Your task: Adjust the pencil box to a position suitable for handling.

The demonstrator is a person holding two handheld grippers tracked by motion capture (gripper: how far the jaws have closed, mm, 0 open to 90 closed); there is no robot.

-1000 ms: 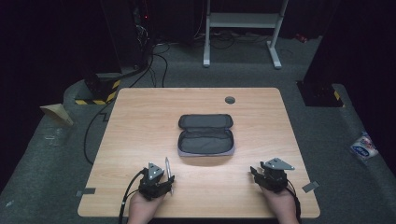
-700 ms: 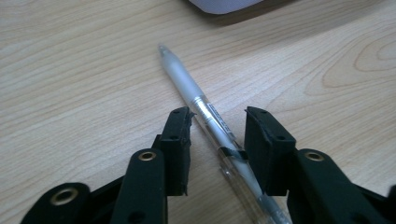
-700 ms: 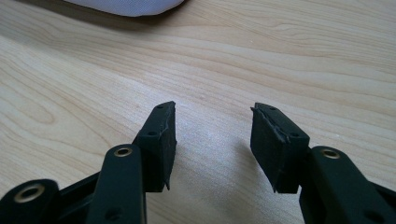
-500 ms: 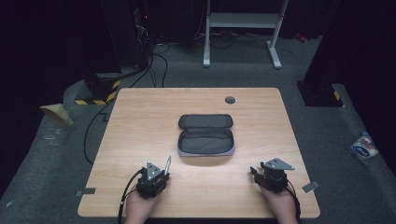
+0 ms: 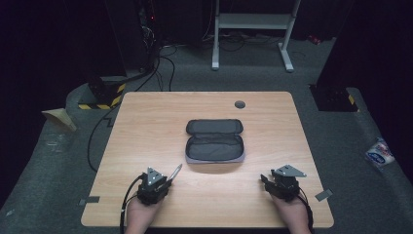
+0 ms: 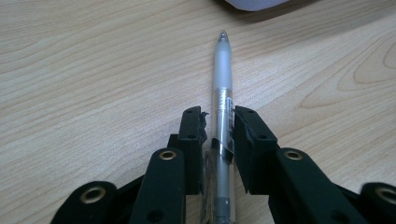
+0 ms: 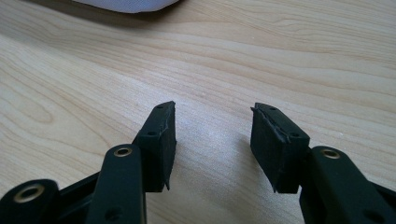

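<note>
A clear pen (image 6: 222,84) with a frosted barrel lies along the jaws of my left gripper (image 6: 218,116), which is shut on its lower half. The tip points toward the case. In the high view the left gripper (image 5: 163,181) is near the table's front left, and the pen (image 5: 175,171) sticks out up and to the right. A dark zip pencil case (image 5: 214,141) lies opened flat at the table's middle, with its edge (image 6: 254,3) just past the pen tip. My right gripper (image 7: 212,126) stands open above bare wood at the front right (image 5: 267,180).
The wooden table (image 5: 146,126) has a round cable hole (image 5: 239,104) behind the case. Its front edge runs just behind both hands. The floor around it holds cables, a metal stand (image 5: 253,22) and a yellow-black striped box (image 5: 100,100).
The left gripper has shifted very slightly left with the pen still in it. The right gripper and the case have not moved.
</note>
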